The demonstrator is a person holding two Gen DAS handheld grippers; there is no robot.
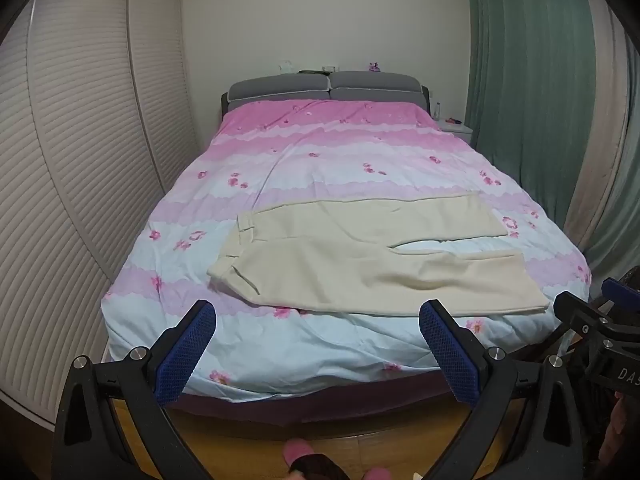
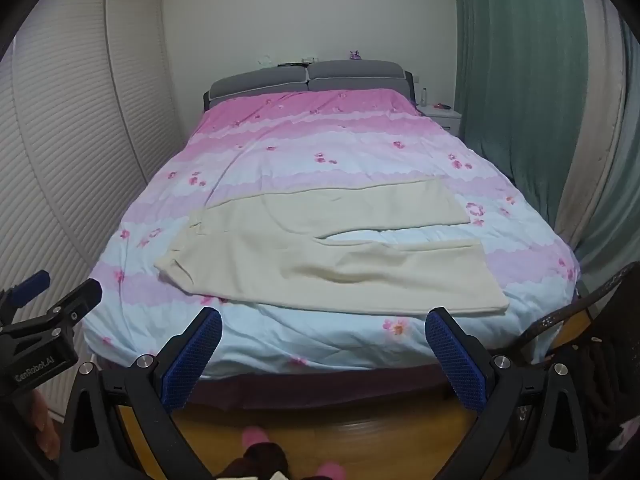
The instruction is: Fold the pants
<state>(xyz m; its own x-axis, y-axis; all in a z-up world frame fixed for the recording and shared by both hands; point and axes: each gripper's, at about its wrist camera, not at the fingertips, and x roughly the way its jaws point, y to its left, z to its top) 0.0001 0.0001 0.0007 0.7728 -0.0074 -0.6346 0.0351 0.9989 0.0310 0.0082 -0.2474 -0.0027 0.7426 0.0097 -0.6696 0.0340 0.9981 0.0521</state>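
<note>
Standing at the foot of the bed [image 1: 280,344] with both grippers released, nothing grasped yet.

I see the cream pants [image 1: 360,256] spread flat on the floral duvet [image 1: 320,152], ahead of and beyond both sets of fingers, apart from them. Their long axis runs across the bed: waistband toward my left, two leg hems toward my right, legs slightly parted. My left gripper [image 1: 316,336] sits nearer the waistband, my right gripper [image 2: 324,340] nearer the hems. Lettering on the neighbouring gripper bodies reads "DAS", cut off, in the left view and what looks like "GenRobot.AI" in the right view.
</note>
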